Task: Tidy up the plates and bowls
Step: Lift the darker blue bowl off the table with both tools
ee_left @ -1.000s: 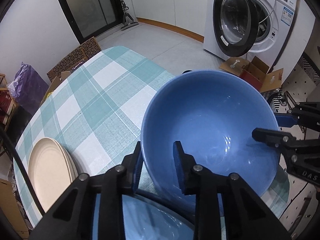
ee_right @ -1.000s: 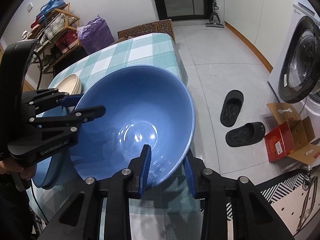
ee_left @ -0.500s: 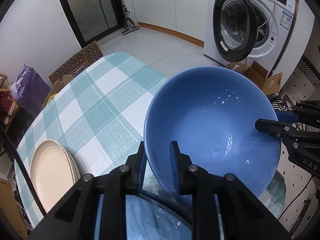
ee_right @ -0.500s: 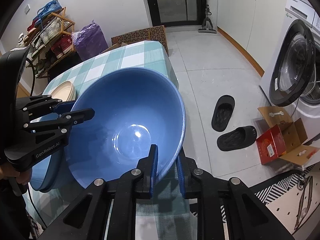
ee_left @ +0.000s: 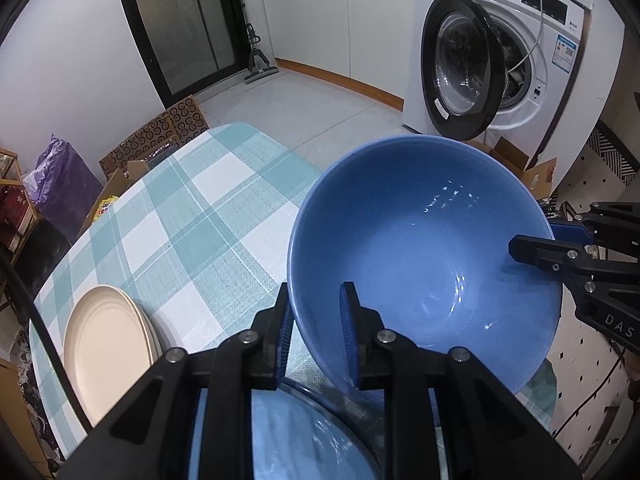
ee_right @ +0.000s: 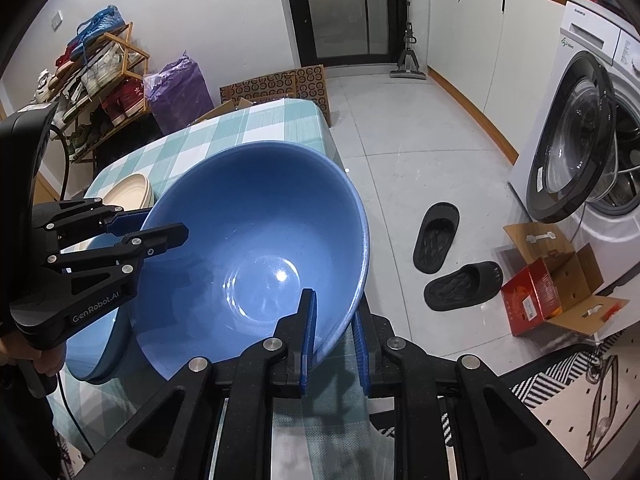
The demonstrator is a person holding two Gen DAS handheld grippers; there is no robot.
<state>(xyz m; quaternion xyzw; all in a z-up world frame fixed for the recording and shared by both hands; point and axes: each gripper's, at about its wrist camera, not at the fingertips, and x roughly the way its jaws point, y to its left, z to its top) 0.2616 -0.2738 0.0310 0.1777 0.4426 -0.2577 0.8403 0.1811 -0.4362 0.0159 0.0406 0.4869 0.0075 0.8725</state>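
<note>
A large blue bowl (ee_left: 420, 264) (ee_right: 248, 264) hangs tilted above the checked table (ee_left: 192, 220), held from two sides. My left gripper (ee_left: 316, 320) is shut on its near rim, one pad inside and one outside. My right gripper (ee_right: 334, 320) is shut on the opposite rim; it also shows at the right edge of the left wrist view, right gripper (ee_left: 532, 240). The left gripper (ee_right: 160, 226) enters the right wrist view from the left. A second blue bowl (ee_left: 300, 440) (ee_right: 92, 344) sits on the table under the lifted one. Stacked cream plates (ee_left: 108, 352) (ee_right: 132, 192) rest at the table's left.
A washing machine (ee_left: 500, 60) (ee_right: 592, 140) stands with its door open beyond the table. Two black slippers (ee_right: 436, 236) and an open cardboard box (ee_right: 556, 292) lie on the floor. A shoe rack (ee_right: 92, 80) and a purple bag (ee_right: 180, 88) stand by the wall.
Both grippers' jaws have closed onto the bowl's rim, and the bowl has risen a little off the table with both of them.
</note>
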